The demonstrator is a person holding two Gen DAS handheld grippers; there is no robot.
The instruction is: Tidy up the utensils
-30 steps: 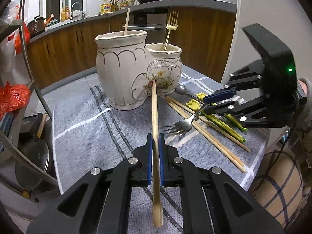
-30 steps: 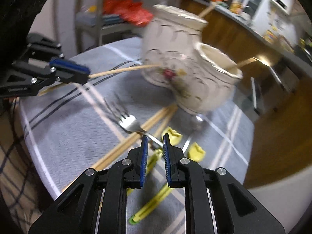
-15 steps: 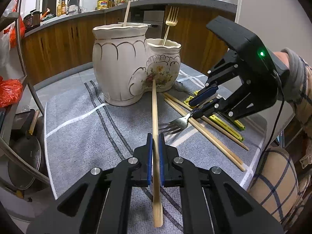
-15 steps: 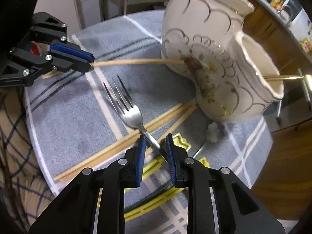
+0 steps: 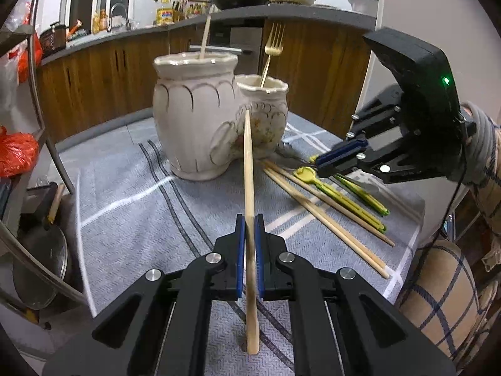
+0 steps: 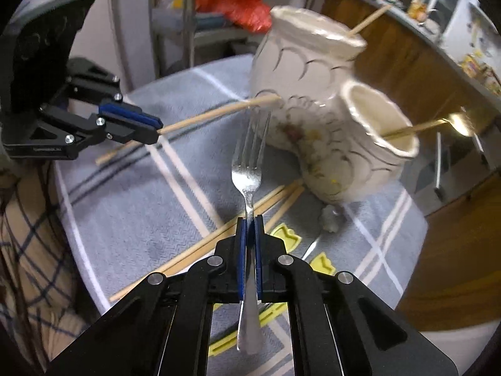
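1. The left gripper (image 5: 249,228), black with blue pads, has its jaws pressed together on a pale wooden chopstick (image 5: 249,169). The stick runs forward from the pads, and its tip points at the join between two cream ceramic holders.
2. The right gripper (image 6: 249,230) pinches the neck of a silver metal fork (image 6: 247,175). Its tines point up and away toward the holders, and its handle end sticks out behind the pads. The fork is clear of the cloth.
3. The tall cream ceramic jar with scalloped gold lines (image 5: 195,119) stands on a grey tablecloth with dark and white stripes (image 5: 131,219). One wooden stick rises out of its mouth.
4. Touching its side is a shorter cream flower-painted pot (image 5: 266,116) with a gold-coloured fork (image 5: 272,50) standing in it, tines up.
5. Two more wooden chopsticks (image 5: 325,216) lie side by side on the cloth to the right of the pots, slanting toward the table edge.
6. Just beside them lie yellow-green plastic utensils (image 5: 344,200), long and flat with shaped heads; what kind they are I cannot tell.
7. A hand in a grey ribbed cuff (image 5: 479,144) holds the right tool, and plaid-patterned fabric shows below the table edge.
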